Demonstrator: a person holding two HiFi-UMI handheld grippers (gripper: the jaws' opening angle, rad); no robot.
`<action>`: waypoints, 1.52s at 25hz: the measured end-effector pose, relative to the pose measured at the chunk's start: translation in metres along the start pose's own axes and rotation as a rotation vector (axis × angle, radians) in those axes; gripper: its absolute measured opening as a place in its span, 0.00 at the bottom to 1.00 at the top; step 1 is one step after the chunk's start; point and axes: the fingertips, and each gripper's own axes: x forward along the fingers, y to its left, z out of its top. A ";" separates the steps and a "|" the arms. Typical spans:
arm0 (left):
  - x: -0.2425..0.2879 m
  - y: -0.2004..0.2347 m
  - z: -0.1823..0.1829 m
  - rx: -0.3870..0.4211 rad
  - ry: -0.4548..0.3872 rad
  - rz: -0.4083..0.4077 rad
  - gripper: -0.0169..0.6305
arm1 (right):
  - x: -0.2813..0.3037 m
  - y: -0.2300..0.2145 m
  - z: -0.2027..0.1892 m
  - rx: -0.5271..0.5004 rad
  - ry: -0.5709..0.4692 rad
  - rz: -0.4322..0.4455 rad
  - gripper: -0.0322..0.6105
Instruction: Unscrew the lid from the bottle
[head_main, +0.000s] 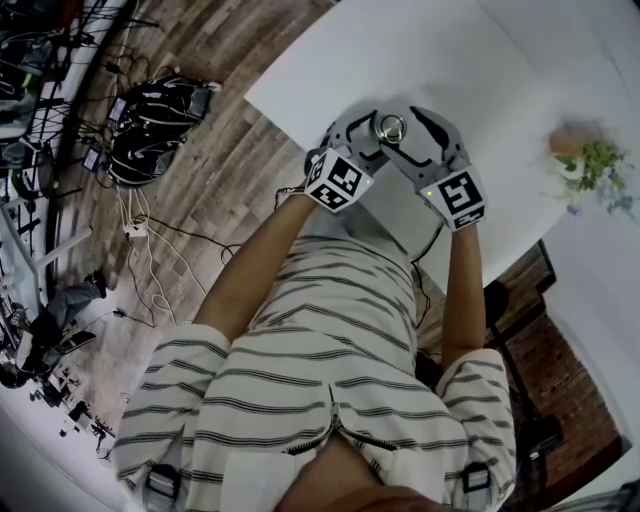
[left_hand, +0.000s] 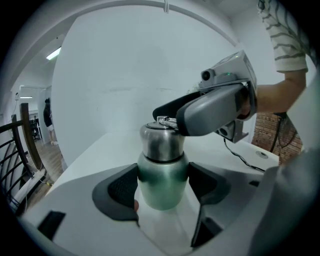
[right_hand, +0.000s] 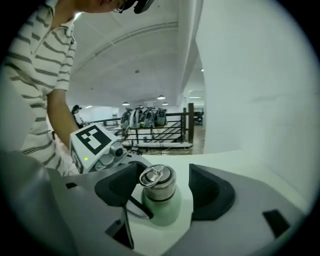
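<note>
The green bottle (left_hand: 162, 181) is clamped upright on the white table (right_hand: 240, 161) by the left gripper (left_hand: 162, 194). Its steel lid (right_hand: 156, 179) is straddled, untouched, by the wide-open right gripper (right_hand: 161, 189).

A lab-like workspace: cables (head_main: 152, 262) and black gear (head_main: 150, 128) across wood floor (head_main: 232, 165)

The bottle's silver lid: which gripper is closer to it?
Right. The right gripper holds its open jaws on either side of the lid; the left gripper is clamped lower down, on the green body of the bottle.
</note>
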 end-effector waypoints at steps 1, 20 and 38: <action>0.000 0.000 0.000 0.000 0.000 0.001 0.51 | 0.001 0.000 -0.002 0.033 -0.009 -0.061 0.54; -0.001 -0.003 0.000 -0.005 0.001 0.009 0.51 | 0.005 0.002 -0.022 0.196 -0.012 -0.446 0.42; -0.001 0.000 -0.001 -0.001 0.008 0.001 0.51 | 0.007 0.005 -0.017 -0.010 0.019 -0.040 0.42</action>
